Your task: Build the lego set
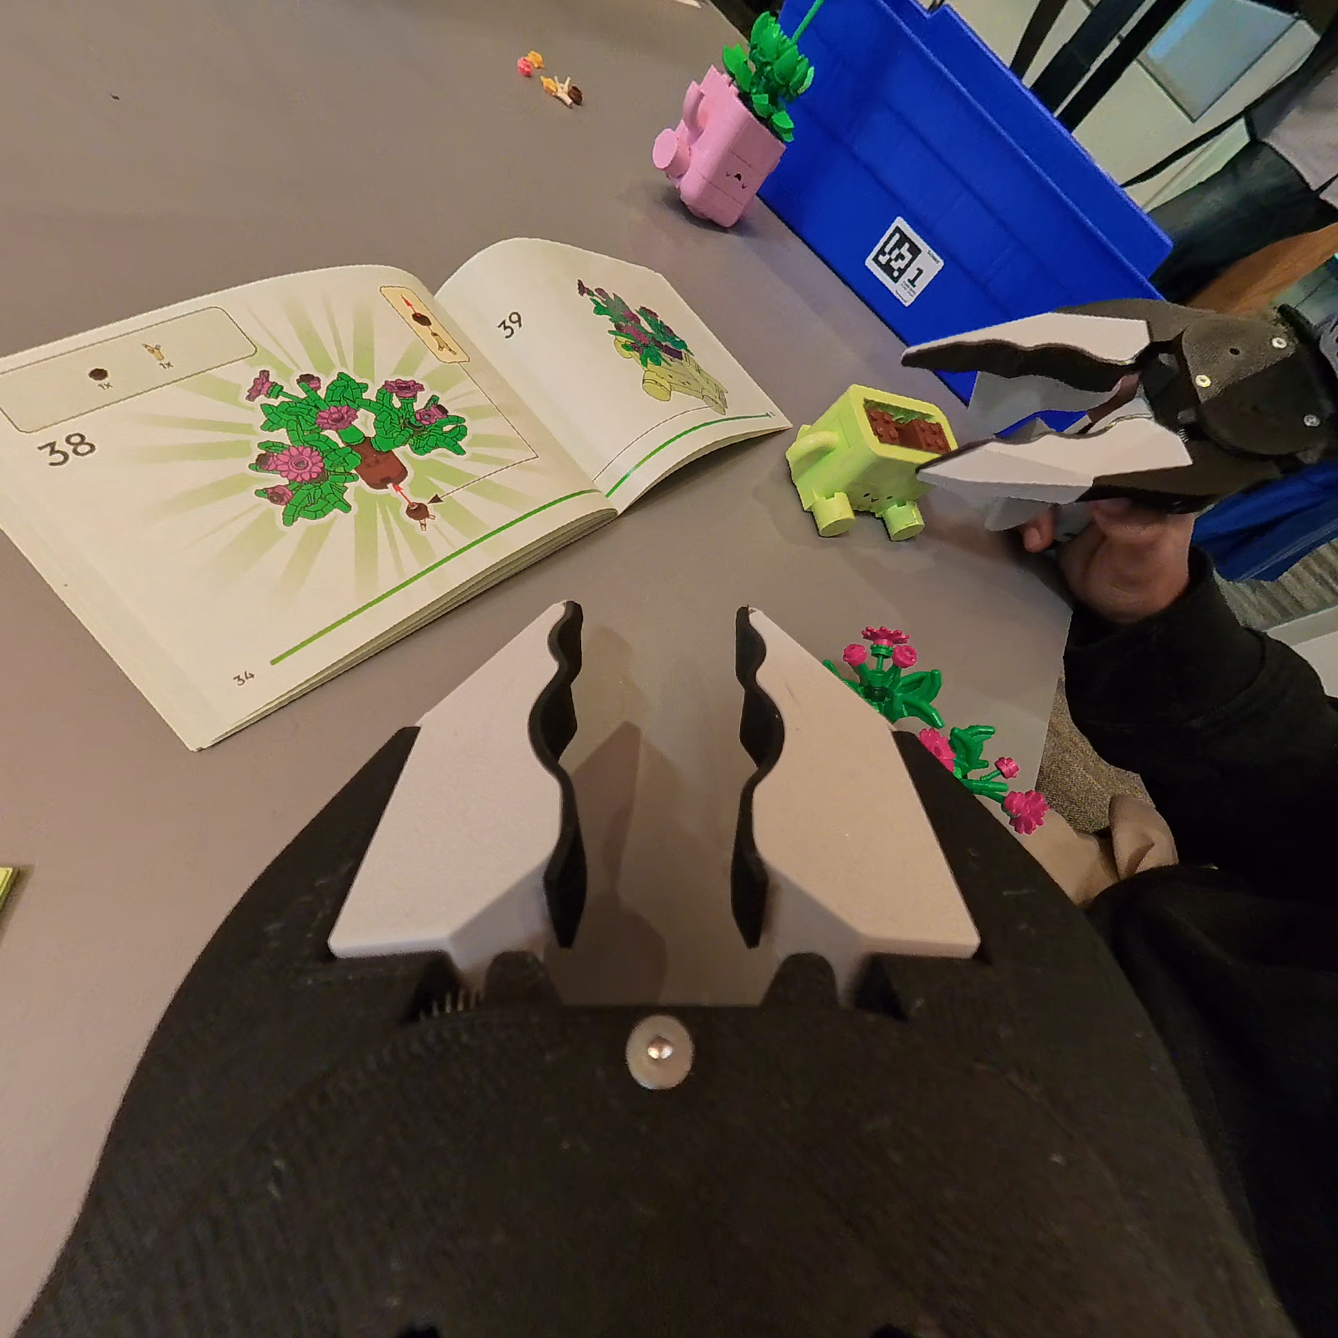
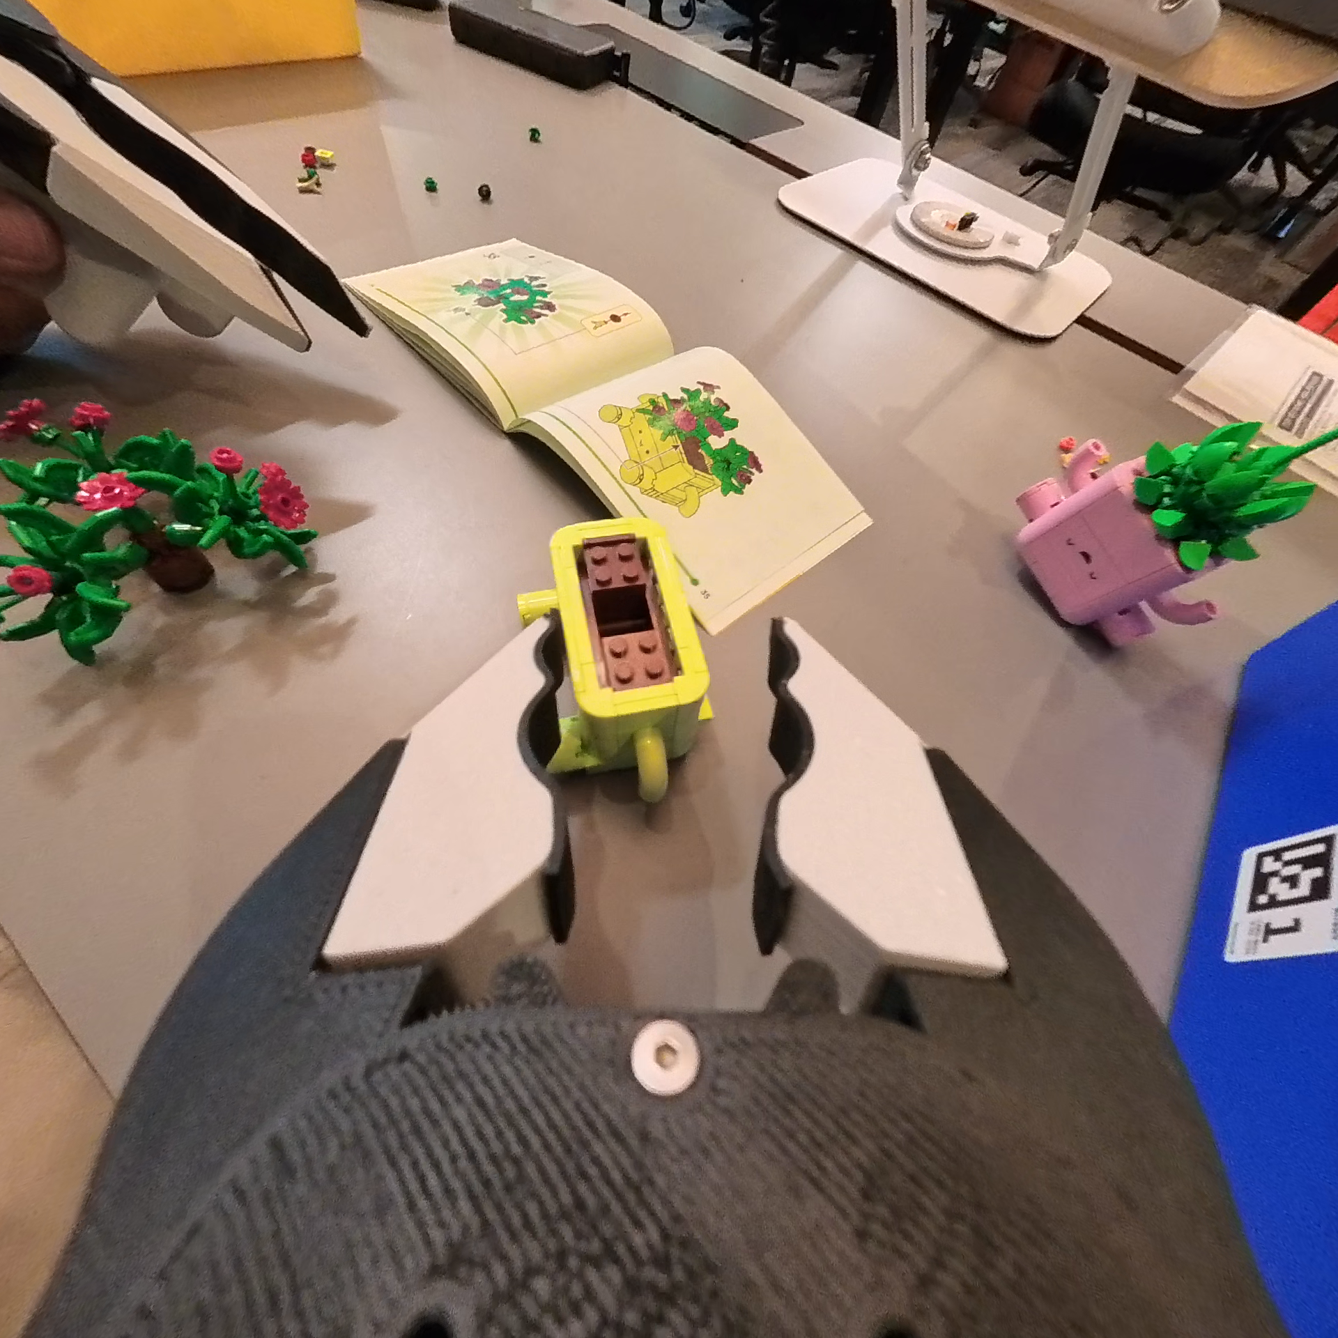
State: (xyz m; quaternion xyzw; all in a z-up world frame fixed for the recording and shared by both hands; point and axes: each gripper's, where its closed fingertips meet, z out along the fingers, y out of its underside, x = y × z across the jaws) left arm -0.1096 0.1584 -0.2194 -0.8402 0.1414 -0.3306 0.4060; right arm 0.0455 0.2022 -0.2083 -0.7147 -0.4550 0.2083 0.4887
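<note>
A lime-green lego pot (image 2: 628, 695), with brown bricks inside its open top, sits on the grey table between the fingers of my right gripper (image 2: 659, 637). The gripper is open and the pot is nearer its left finger. In the left wrist view the pot (image 1: 861, 463) is just in front of the right gripper (image 1: 912, 414). A green lego plant with pink flowers (image 2: 137, 521) lies apart at the left. It shows beside my left gripper (image 1: 659, 615), which is open, empty and above bare table; the plant (image 1: 905, 695) is just to its right.
An open instruction booklet (image 1: 362, 470) lies mid-table. A pink lego pot with green leaves (image 1: 724, 152) stands by a blue bin (image 1: 941, 181). Small loose pieces (image 1: 550, 80) lie far back. A white lamp base (image 2: 941, 239) stands beyond the booklet. To the plant (image 1: 905, 695): left tips about 6 cm, right tips about 12 cm. The right camera catches it too, in the right wrist view (image 2: 183, 460).
</note>
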